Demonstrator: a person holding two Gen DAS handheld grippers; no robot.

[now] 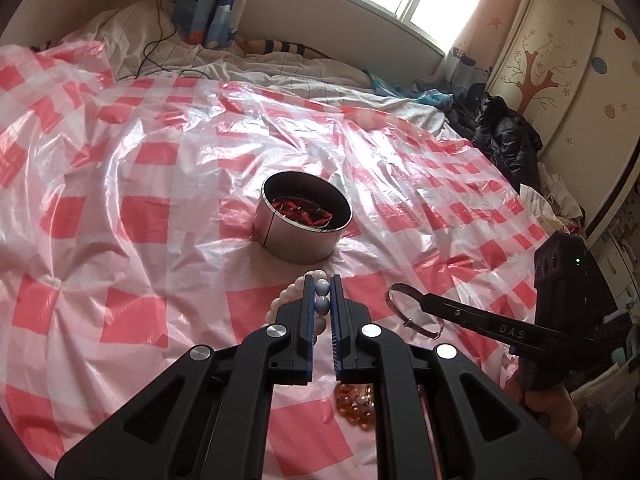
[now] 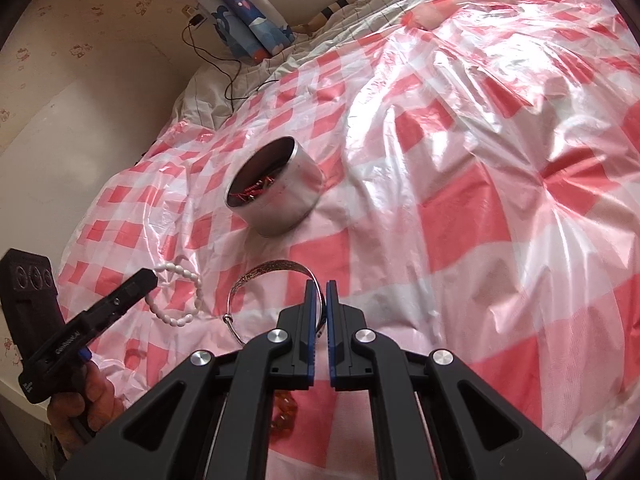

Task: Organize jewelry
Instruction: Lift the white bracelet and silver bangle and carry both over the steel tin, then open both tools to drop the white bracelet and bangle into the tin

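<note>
My left gripper point(image 1: 322, 284) is shut on a white bead bracelet point(image 1: 289, 294), two pale beads pinched between its jaws; from the right wrist view the bracelet point(image 2: 196, 284) hangs from the left gripper point(image 2: 150, 278). My right gripper point(image 2: 319, 286) is shut on a silver bangle point(image 2: 276, 268); the left wrist view shows the bangle point(image 1: 400, 312) held by it. A round metal tin point(image 1: 304, 216) with red jewelry inside stands on the checked sheet just beyond both grippers, also seen in the right wrist view point(image 2: 280, 192). An amber bead bracelet point(image 1: 356, 404) lies under my left gripper.
The bed is covered by a red-and-white checked plastic sheet point(image 1: 140, 160). Pillows, a blue curtain point(image 1: 208, 4) and a black cable point(image 1: 156, 48) are at the far side. Dark clothes point(image 1: 500, 132) and a wardrobe point(image 1: 560, 60) stand at the right.
</note>
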